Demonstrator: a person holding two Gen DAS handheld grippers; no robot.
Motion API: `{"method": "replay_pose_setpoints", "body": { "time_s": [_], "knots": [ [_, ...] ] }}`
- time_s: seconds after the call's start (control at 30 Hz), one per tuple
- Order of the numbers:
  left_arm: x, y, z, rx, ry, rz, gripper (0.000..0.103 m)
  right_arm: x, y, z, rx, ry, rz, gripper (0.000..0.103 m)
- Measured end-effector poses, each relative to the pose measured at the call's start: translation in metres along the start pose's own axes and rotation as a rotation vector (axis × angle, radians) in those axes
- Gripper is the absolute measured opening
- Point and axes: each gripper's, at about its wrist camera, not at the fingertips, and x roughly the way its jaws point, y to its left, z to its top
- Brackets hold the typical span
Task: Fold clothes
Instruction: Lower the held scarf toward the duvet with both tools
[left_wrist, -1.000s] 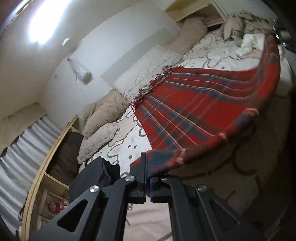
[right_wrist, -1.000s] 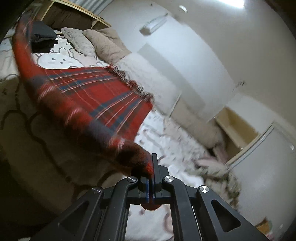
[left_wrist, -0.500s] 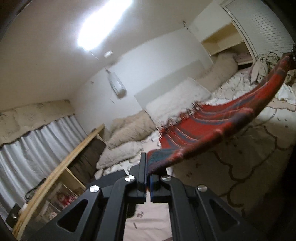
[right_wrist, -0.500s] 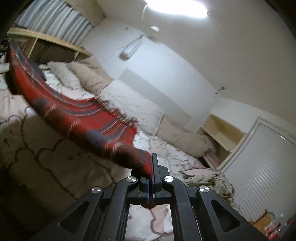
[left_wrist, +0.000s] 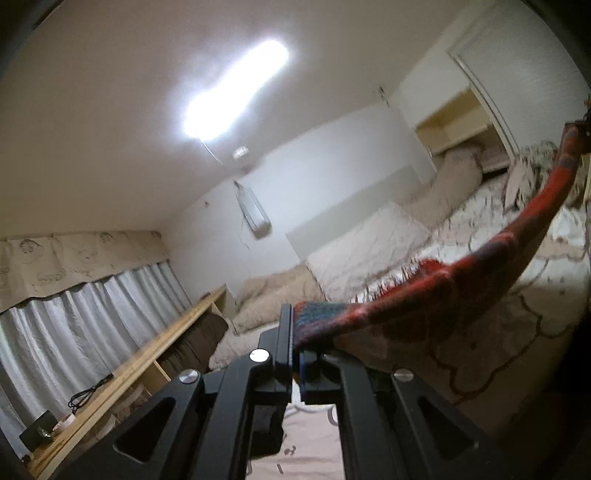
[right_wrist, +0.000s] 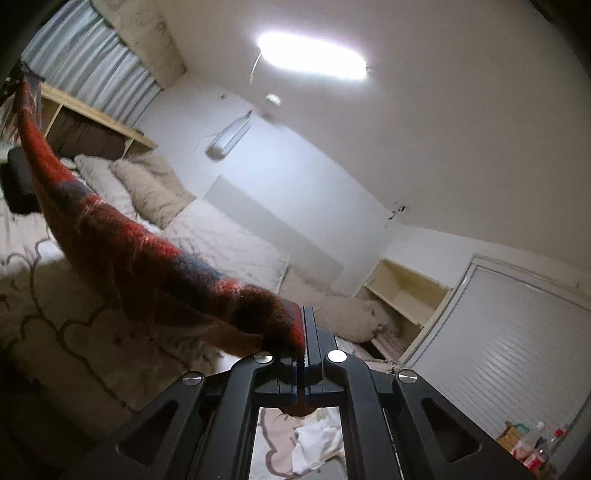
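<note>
No legible text anywhere. Curtain valance (left_wrist: 79, 258) carries faint drawn figures, unreadable. Bottles (right_wrist: 532, 443) far right: labels too blurred.

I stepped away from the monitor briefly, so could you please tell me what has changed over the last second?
Both claws rose, lifting the red plaid blanket off the bed until it hangs slung between them. Both views tilted up toward the ceiling. Unchanged: the left claw and right claw stay shut on opposite ends; nothing was released.
</note>
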Motion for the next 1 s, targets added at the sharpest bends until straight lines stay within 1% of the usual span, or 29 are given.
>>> {"method": "replay_pose_setpoints", "body": {
  "time_s": [0.13, 0.23, 0.33, 0.4, 0.53, 0.63, 0.73, 0.8, 0.87, 0.93, 1.0],
  "knots": [
    [-0.029, 0.005, 0.016, -0.006, -0.061, 0.016, 0.003, -0.025, -0.026, 0.012, 0.024, -0.022, -0.004, 0.002],
    [-0.051, 0.01, 0.029, -0.009, -0.113, 0.039, 0.003, -0.052, -0.04, 0.019, 0.008, -0.063, -0.056, 0.002],
    [-0.068, 0.019, 0.045, -0.042, -0.15, 0.048, 0.003, -0.076, -0.052, 0.026, -0.004, -0.101, -0.096, 0.002],
    [-0.07, 0.021, 0.05, -0.055, -0.146, 0.04, 0.003, -0.093, -0.064, 0.033, 0.006, -0.126, -0.107, 0.002],
    [-0.064, 0.019, 0.052, -0.056, -0.108, 0.023, 0.003, -0.107, -0.076, 0.042, 0.032, -0.134, -0.052, 0.003],
    [-0.038, 0.002, 0.037, -0.006, -0.024, 0.013, 0.003, -0.091, -0.068, 0.037, 0.013, -0.064, 0.011, 0.003],
    [0.001, -0.014, 0.019, 0.031, 0.067, -0.002, 0.003, -0.06, -0.055, 0.024, -0.002, 0.036, 0.063, 0.003],
    [0.035, -0.021, 0.004, 0.044, 0.15, -0.033, 0.003, -0.031, -0.047, 0.014, 0.01, 0.112, 0.095, 0.003],
    [0.068, -0.026, -0.008, 0.067, 0.212, -0.063, 0.003, 0.007, -0.038, 0.003, 0.027, 0.191, 0.138, 0.003],
    [0.106, -0.033, -0.02, 0.089, 0.269, -0.09, 0.003, 0.043, -0.03, -0.003, 0.034, 0.243, 0.18, 0.003],
    [0.144, -0.038, -0.031, 0.084, 0.316, -0.111, 0.003, 0.079, -0.018, -0.007, 0.023, 0.283, 0.215, 0.003]
  ]
}}
